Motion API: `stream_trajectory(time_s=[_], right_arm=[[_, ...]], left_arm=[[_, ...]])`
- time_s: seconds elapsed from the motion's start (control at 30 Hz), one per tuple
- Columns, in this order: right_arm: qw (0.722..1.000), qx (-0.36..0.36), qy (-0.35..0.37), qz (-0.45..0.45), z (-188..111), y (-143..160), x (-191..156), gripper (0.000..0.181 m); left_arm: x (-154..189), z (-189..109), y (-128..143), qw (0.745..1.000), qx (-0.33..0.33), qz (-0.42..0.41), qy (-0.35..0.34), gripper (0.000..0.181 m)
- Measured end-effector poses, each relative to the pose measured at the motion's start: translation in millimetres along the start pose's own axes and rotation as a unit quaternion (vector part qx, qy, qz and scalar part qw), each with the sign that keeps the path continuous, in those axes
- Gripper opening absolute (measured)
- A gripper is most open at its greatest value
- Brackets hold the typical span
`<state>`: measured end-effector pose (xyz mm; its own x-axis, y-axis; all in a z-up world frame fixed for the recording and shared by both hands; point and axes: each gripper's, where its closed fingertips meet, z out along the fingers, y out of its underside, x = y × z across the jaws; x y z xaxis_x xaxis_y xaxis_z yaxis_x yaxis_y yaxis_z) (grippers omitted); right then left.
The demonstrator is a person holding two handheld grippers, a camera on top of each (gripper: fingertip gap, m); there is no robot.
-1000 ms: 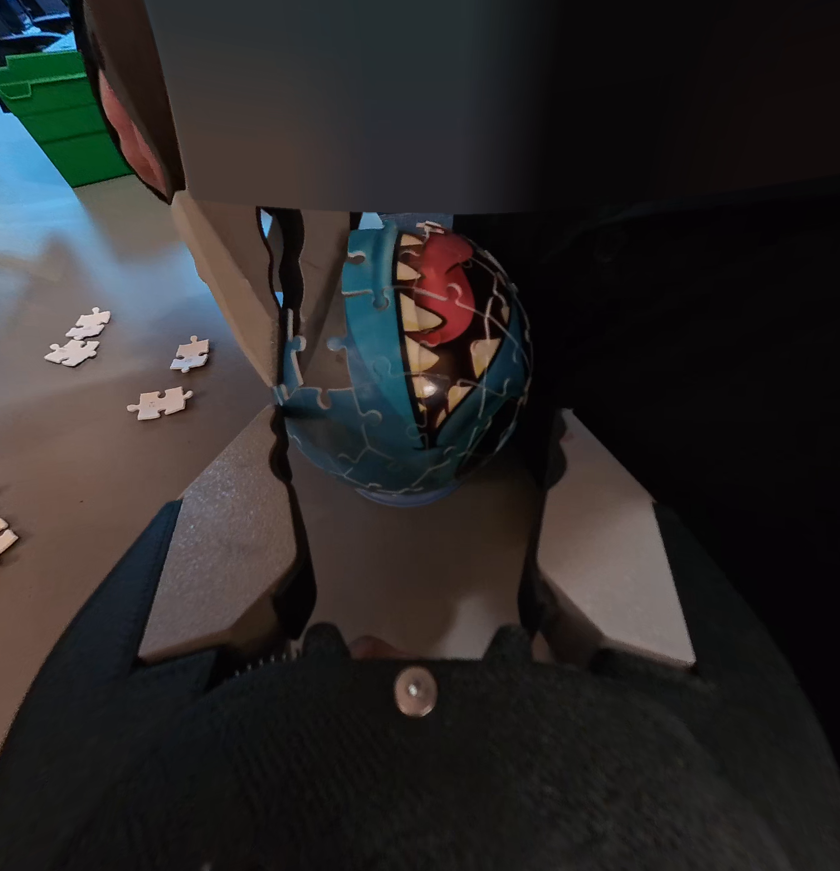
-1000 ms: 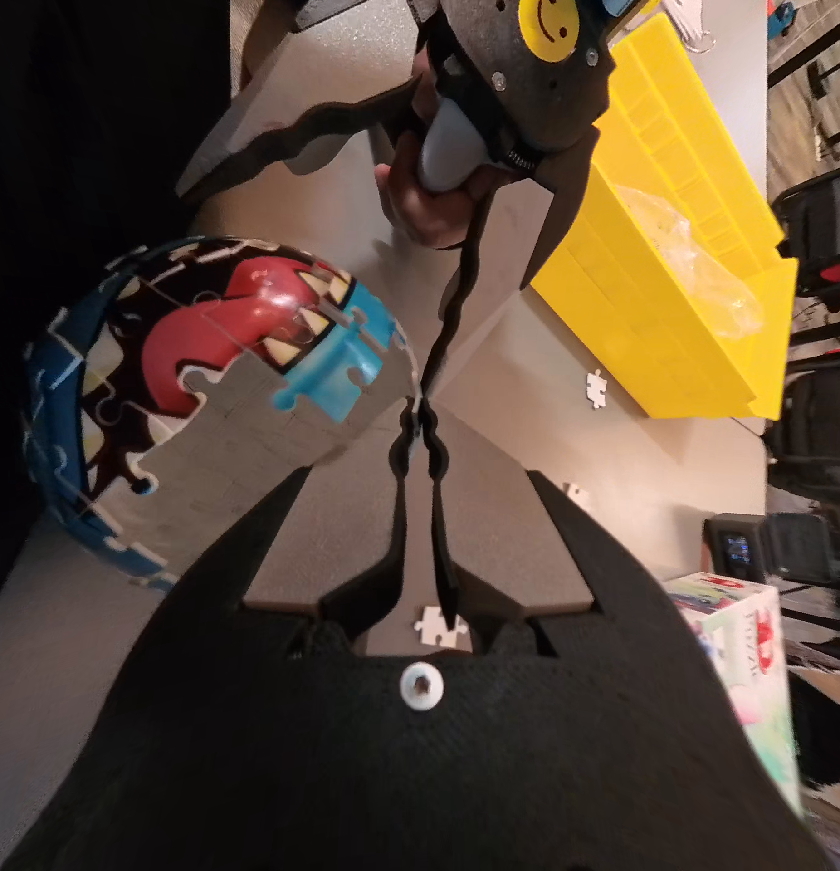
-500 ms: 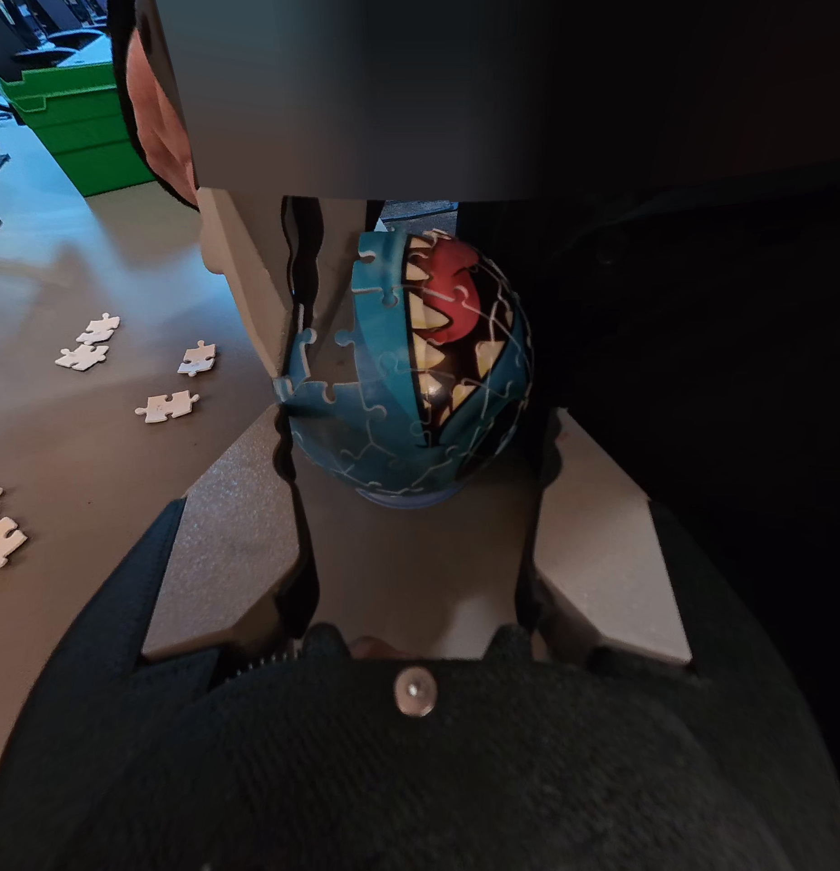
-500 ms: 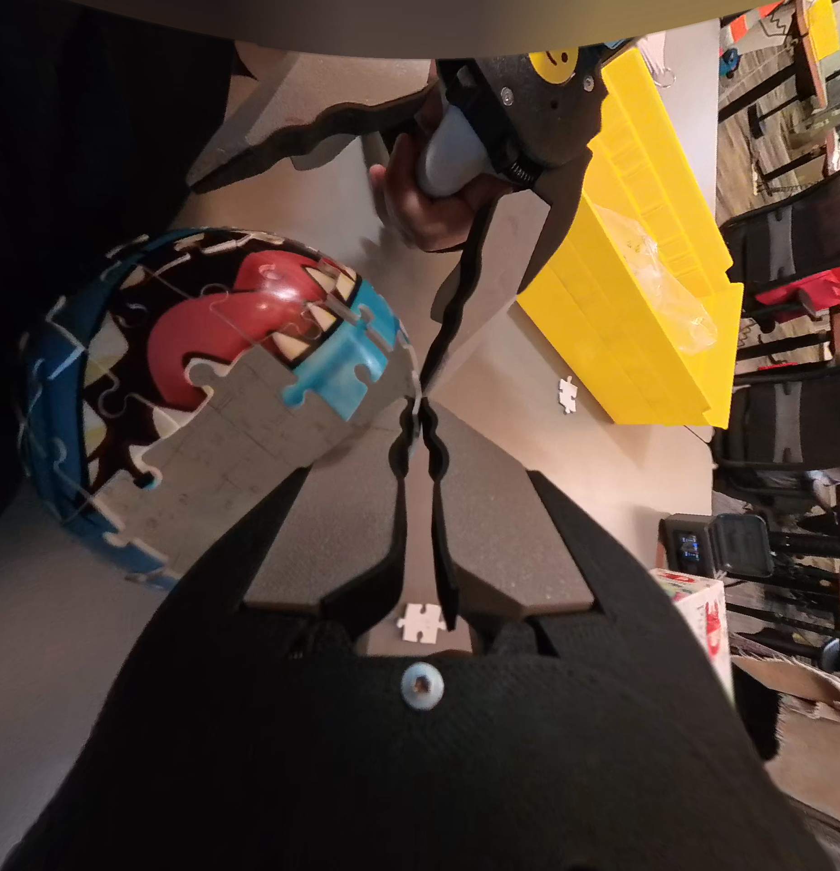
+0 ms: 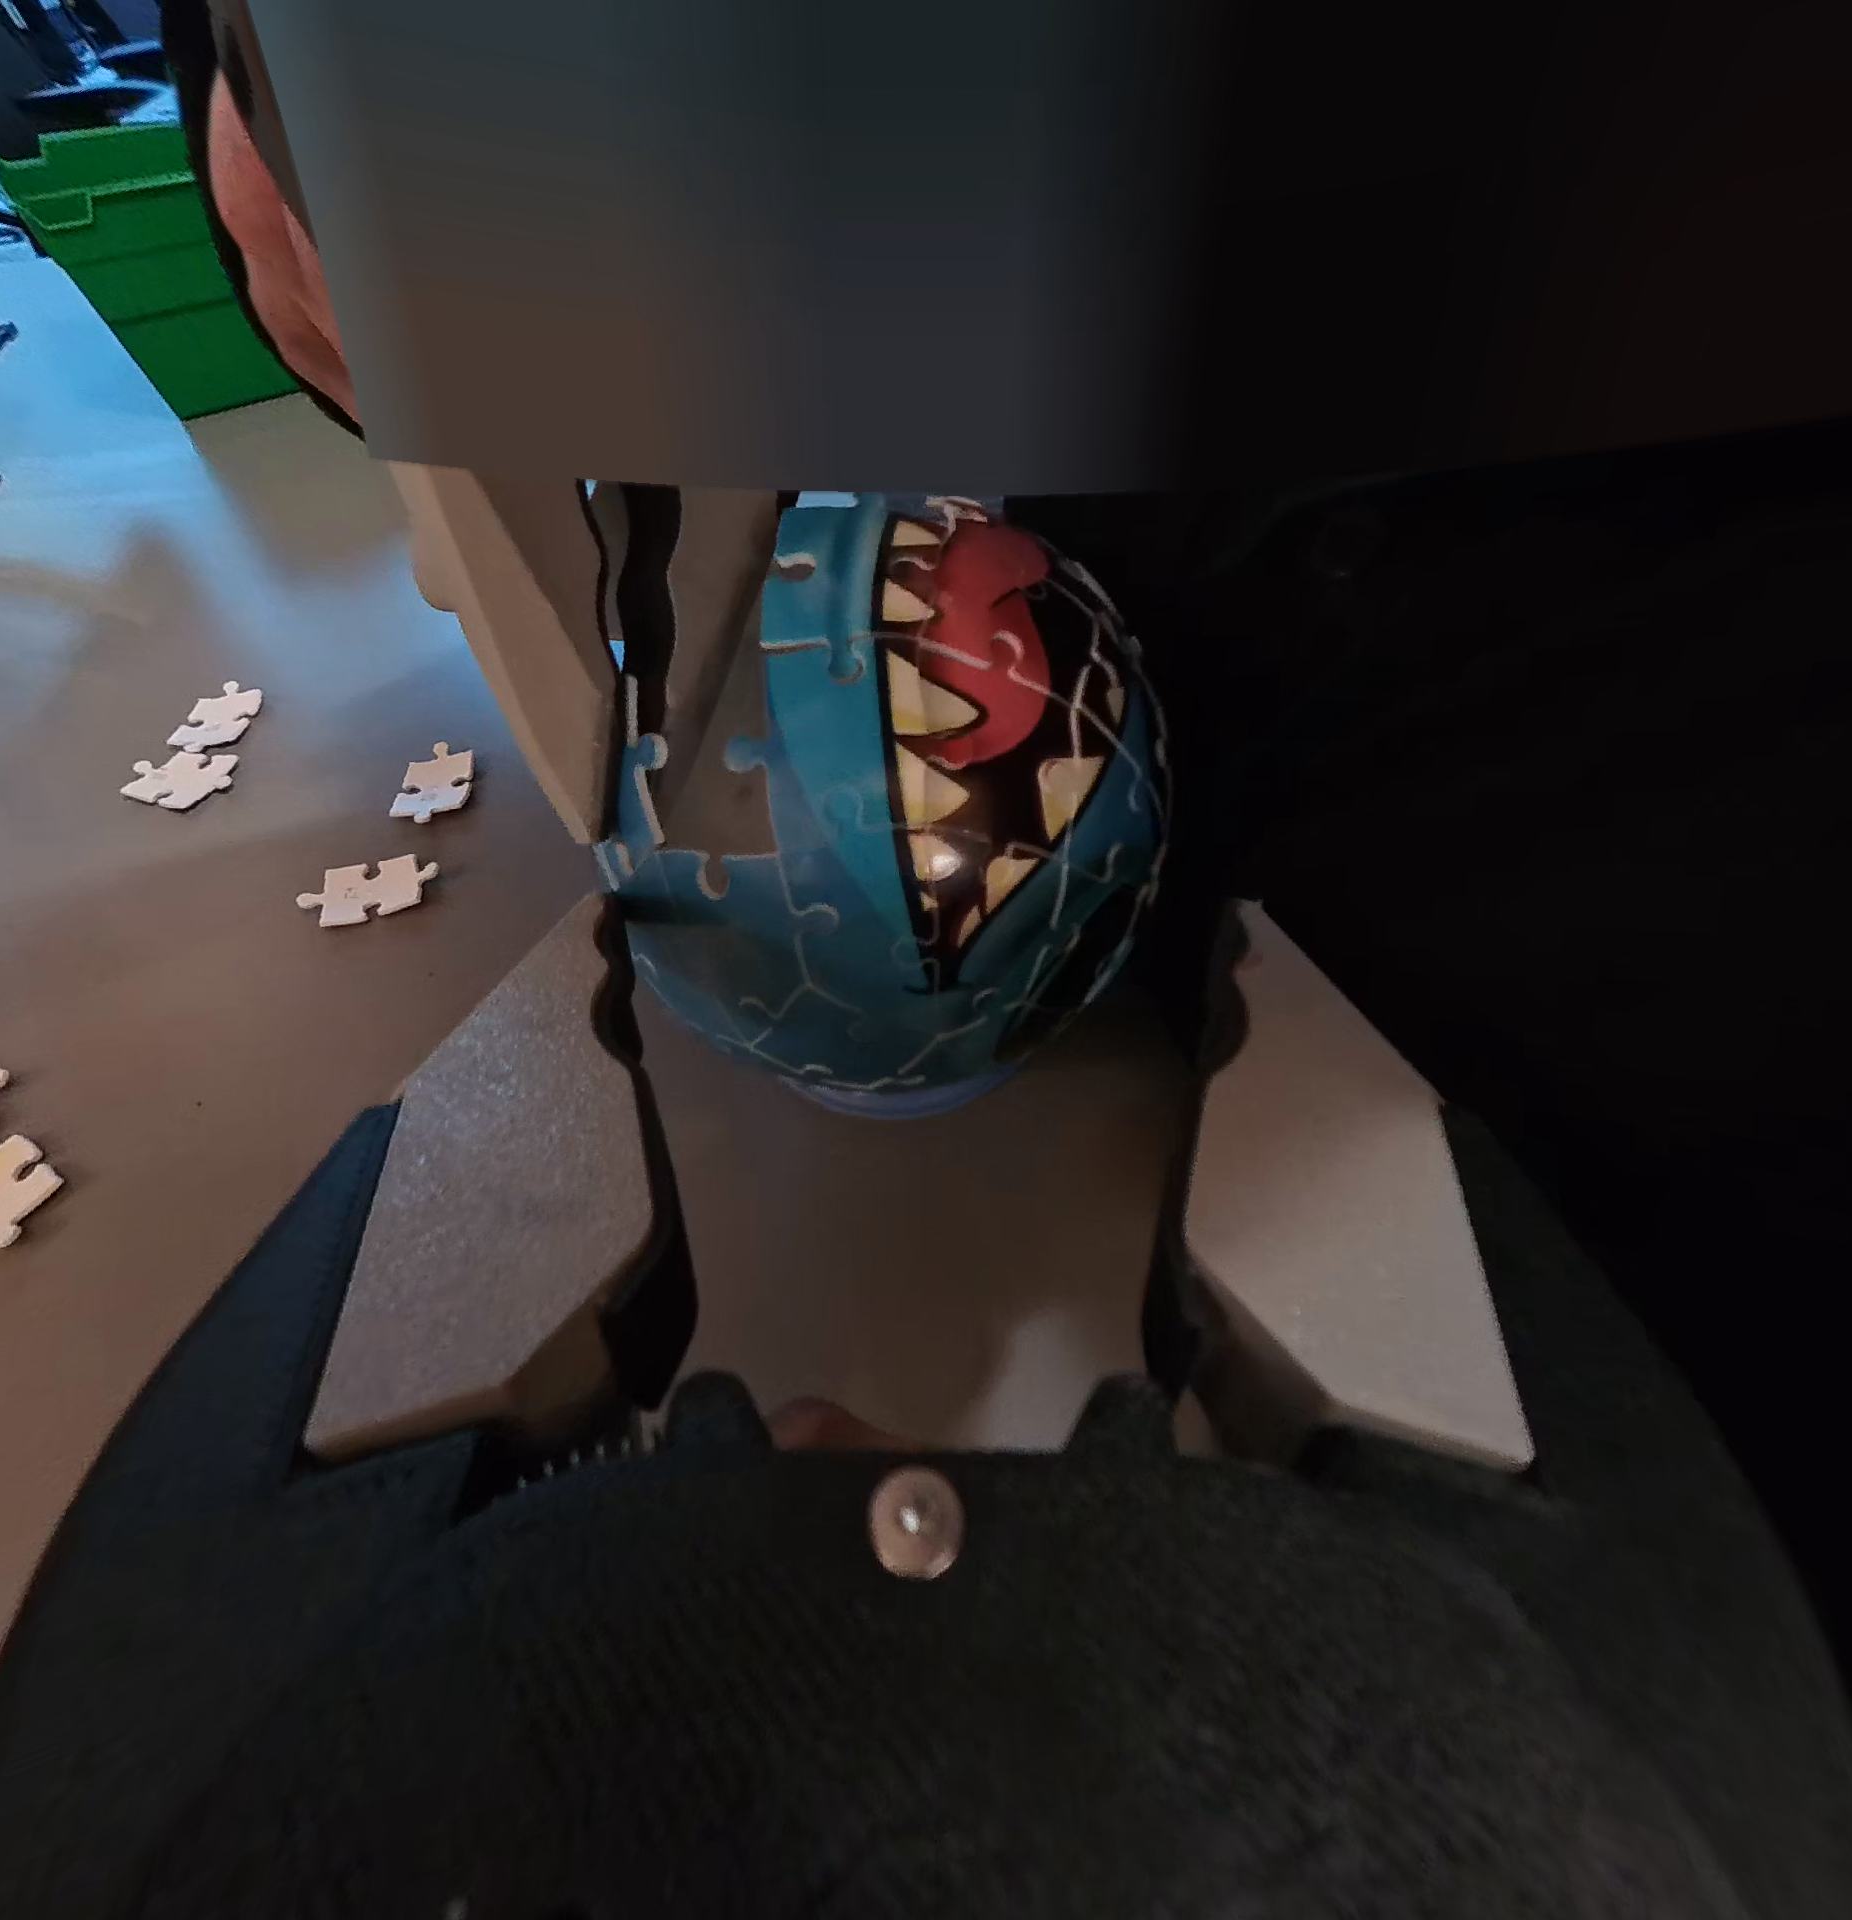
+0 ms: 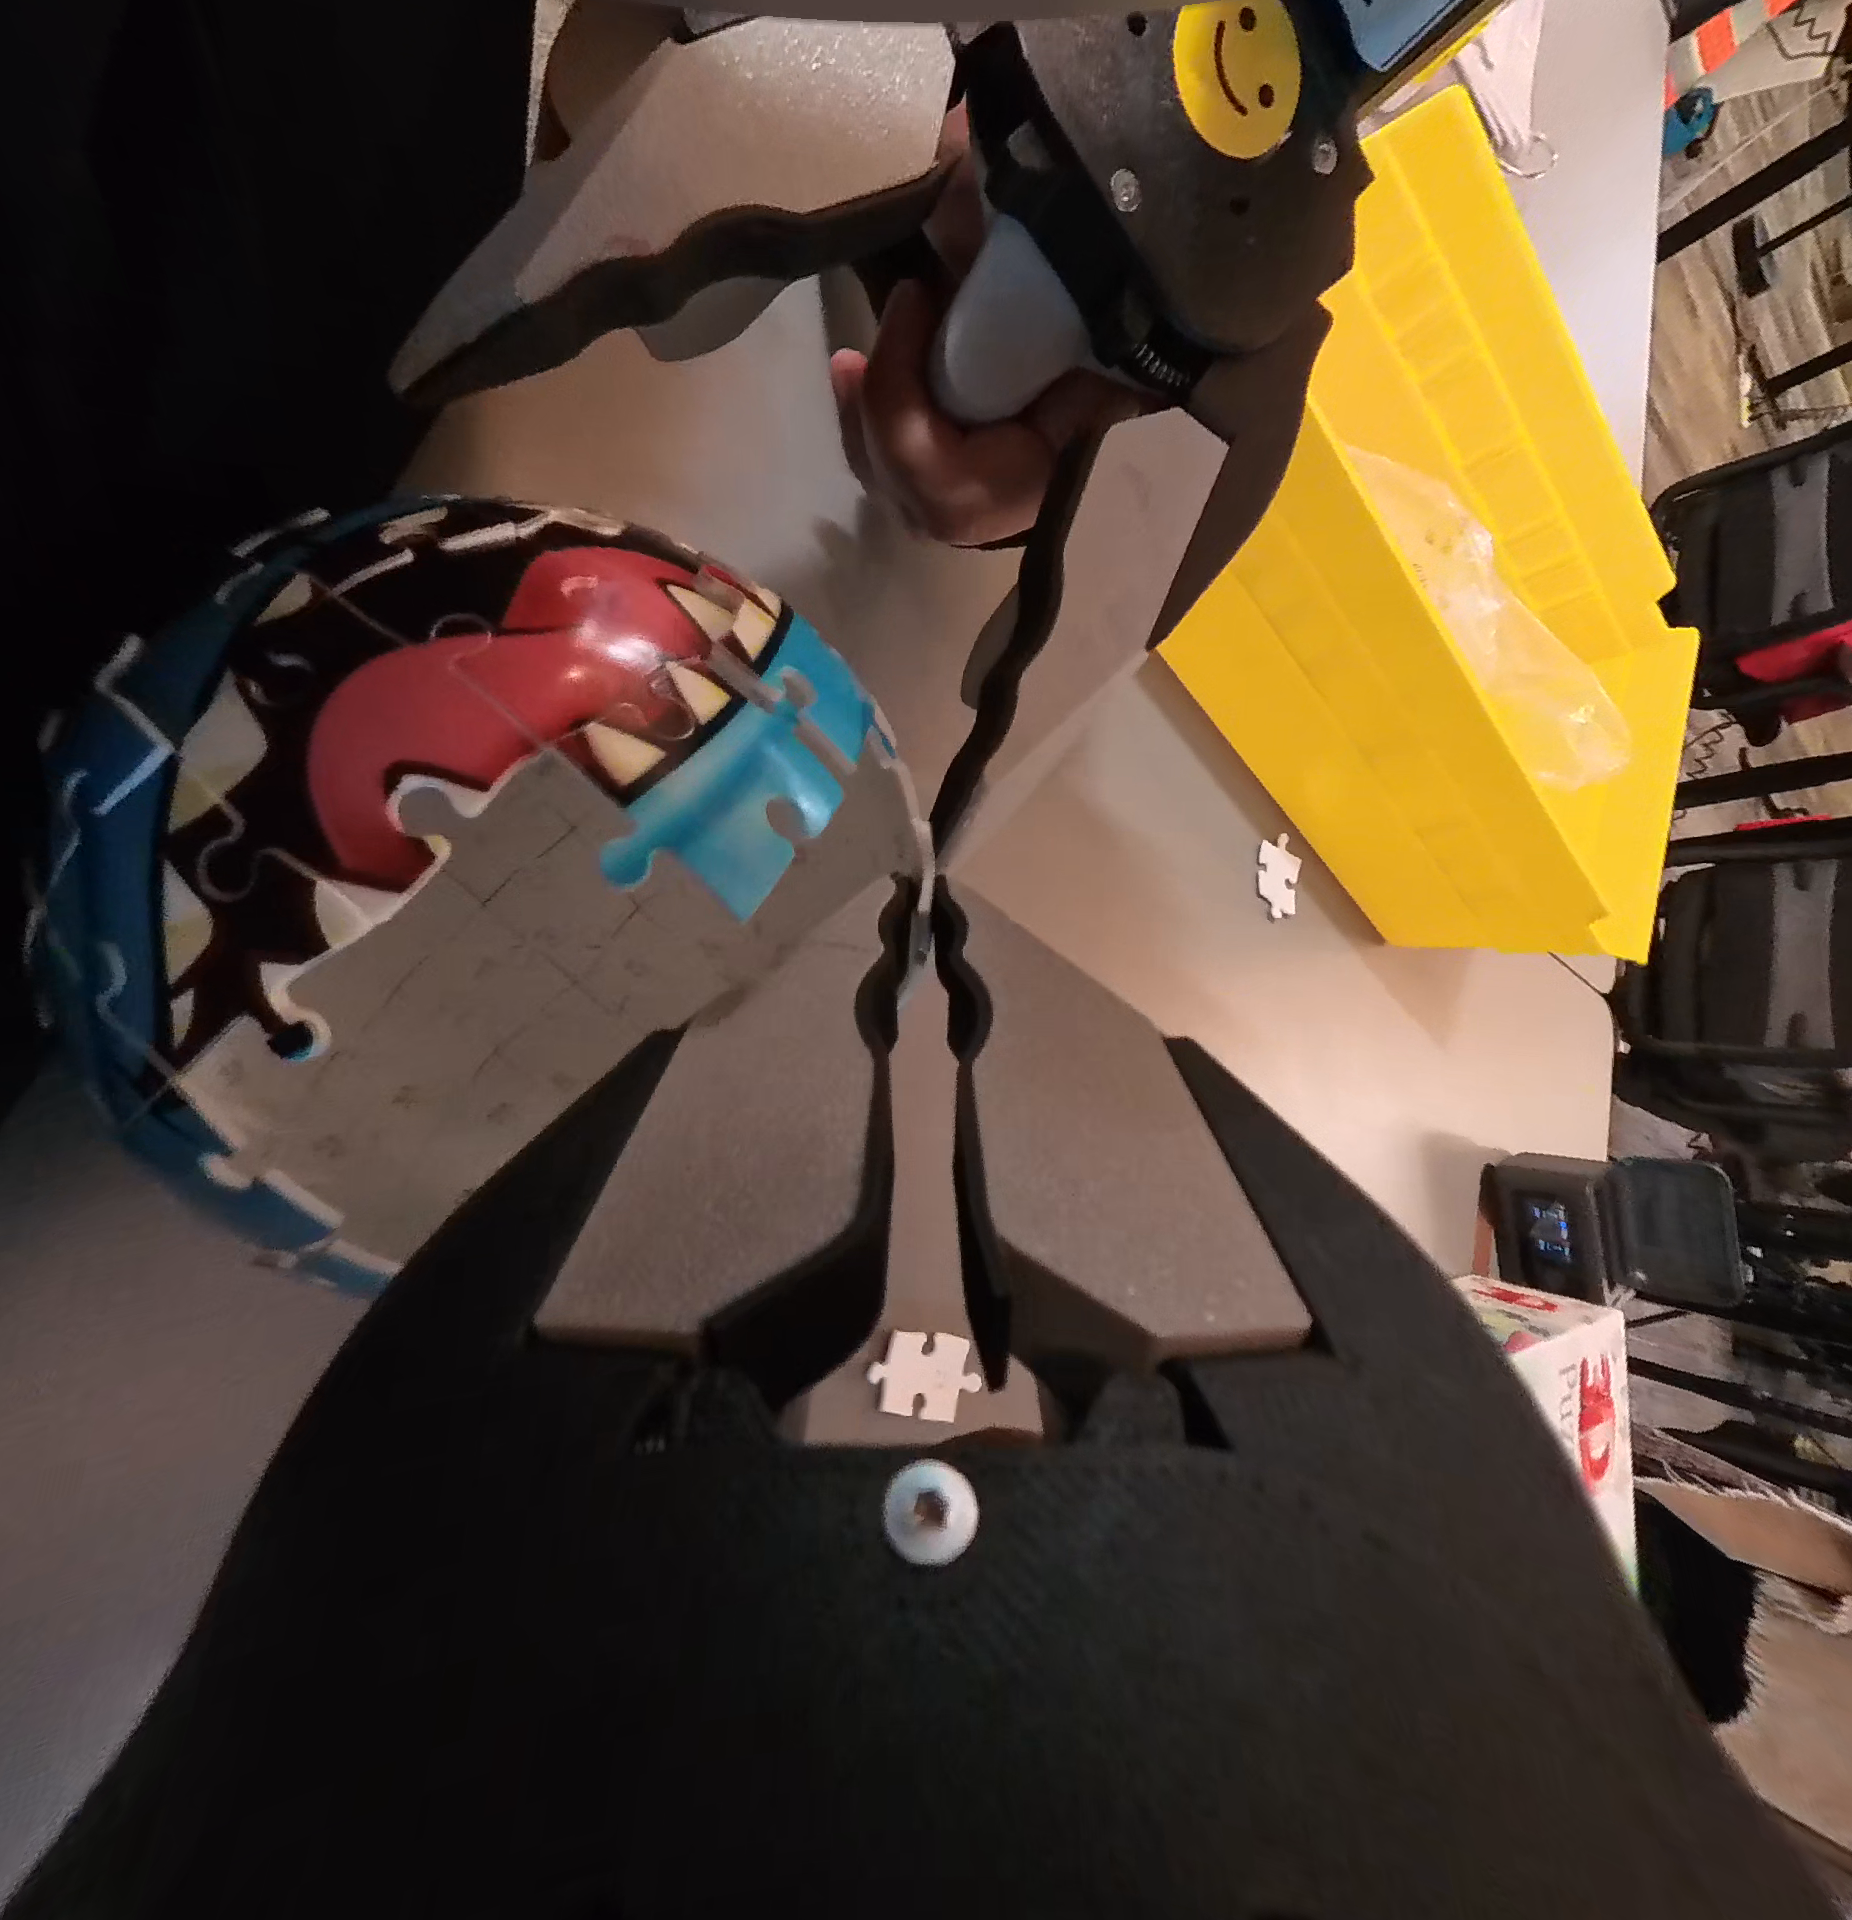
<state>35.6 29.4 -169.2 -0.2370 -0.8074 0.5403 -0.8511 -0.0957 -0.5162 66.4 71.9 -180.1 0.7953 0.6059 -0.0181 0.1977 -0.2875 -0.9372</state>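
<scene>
We see the puzzle ball (image 5: 880,935) part-built: left gripper (image 5: 911,925) spread around it, right gripper (image 6: 927,894) pinching a piece (image 6: 920,940) at its gap (image 6: 506,987).

Grey table (image 5: 174,1039) bearing loose, seemingly face-down pieces (image 5: 366,891).

left gripper (image 5: 911,935) spread wide, right gripper (image 6: 927,914) pinched closed

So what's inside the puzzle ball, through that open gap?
Through the gap in the puzzle ball only the grey, unprinted backs of its own pieces show; the hollow looks empty where visible. The rest of the interior is covered by the shell and the right gripper.
</scene>
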Motion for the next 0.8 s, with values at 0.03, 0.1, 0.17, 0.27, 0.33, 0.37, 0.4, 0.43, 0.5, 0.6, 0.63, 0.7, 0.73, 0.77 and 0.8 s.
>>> stream_trajectory(time_s=[0.03, 0.1, 0.17, 0.27, 0.33, 0.37, 0.4, 0.43, 0.5, 0.6, 0.63, 0.7, 0.73, 0.77, 0.8], right_arm=[[1.0, -0.001, -0.002, -0.006, 0.2, -0.1, -0.4, 0.0], [1.0, -0.005, 0.0, -0.02, 0.5, -0.4, 0.3, 0.002], [0.999, -0.008, 0.003, -0.031, 1.2, -0.8, 1.0, 0.004], [0.999, -0.008, -0.004, -0.033, 1.9, -1.1, 0.1, 0.005], [0.999, -0.009, -0.011, -0.031, 2.6, -0.9, -0.5, 0.004], [0.999, -0.012, -0.015, -0.034, 3.3, -1.1, -1.2, 0.004], [0.999, -0.014, -0.017, -0.038, 4.2, -1.2, -1.9, 0.003], [0.999, -0.017, -0.019, -0.043, 5.2, -1.3, -2.5, 0.001], [0.998, -0.021, -0.021, -0.051, 6.5, -1.5, -2.7, 0.001], [0.998, -0.02, -0.027, -0.045, 6.7, -2.1, -3.1, 0.001], [0.999, -0.018, -0.028, -0.043, 6.7, -2.1, -3.2, 0.001], [0.999, -0.016, -0.032, -0.038, 6.9, -2.3, -3.3, 0.001], [0.999, -0.015, -0.032, -0.038, 7.0, -2.3, -3.3, 0.001], [0.999, -0.015, -0.033, -0.038, 7.2, -2.4, -3.4, 0.0], [0.999, -0.015, -0.033, -0.038, 7.2, -2.2, -3.4, 0.0]], left_arm=[[-0.1, -0.1, 0.4, 1.0, 0.0, 0.0, 0.0, 0.109], [-0.1, -0.2, 0.6, 1.0, 0.001, -0.001, 0.0, 0.109], [-0.3, -0.7, 0.9, 1.0, 0.002, -0.003, 0.0, 0.108], [-0.7, -1.3, 1.5, 1.0, 0.005, -0.005, 0.001, 0.106], [-0.7, -1.3, 1.6, 1.0, 0.005, -0.007, 0.001, 0.106], [-0.7, -1.2, 1.5, 1.0, 0.005, -0.007, 0.001, 0.106], [-0.5, -1.1, 1.4, 1.0, 0.005, -0.007, 0.001, 0.106], [-0.4, -0.9, 1.5, 1.0, 0.005, -0.007, 0.001, 0.106], [0.0, -0.6, 1.5, 1.0, 0.005, -0.007, 0.001, 0.107], [0.7, -1.0, 2.1, 1.0, 0.003, -0.006, 0.0, 0.107], [1.0, -1.1, 2.2, 1.0, 0.003, -0.006, 0.0, 0.108], [1.4, -1.1, 2.3, 1.0, 0.002, -0.005, -0.001, 0.108], [1.4, -1.1, 2.4, 1.0, 0.001, -0.004, 0.0, 0.108], [1.5, -1.2, 2.3, 1.0, 0.003, -0.005, 0.0, 0.108], [1.7, -1.5, 1.9, 1.0, 0.005, -0.007, 0.002, 0.108]])
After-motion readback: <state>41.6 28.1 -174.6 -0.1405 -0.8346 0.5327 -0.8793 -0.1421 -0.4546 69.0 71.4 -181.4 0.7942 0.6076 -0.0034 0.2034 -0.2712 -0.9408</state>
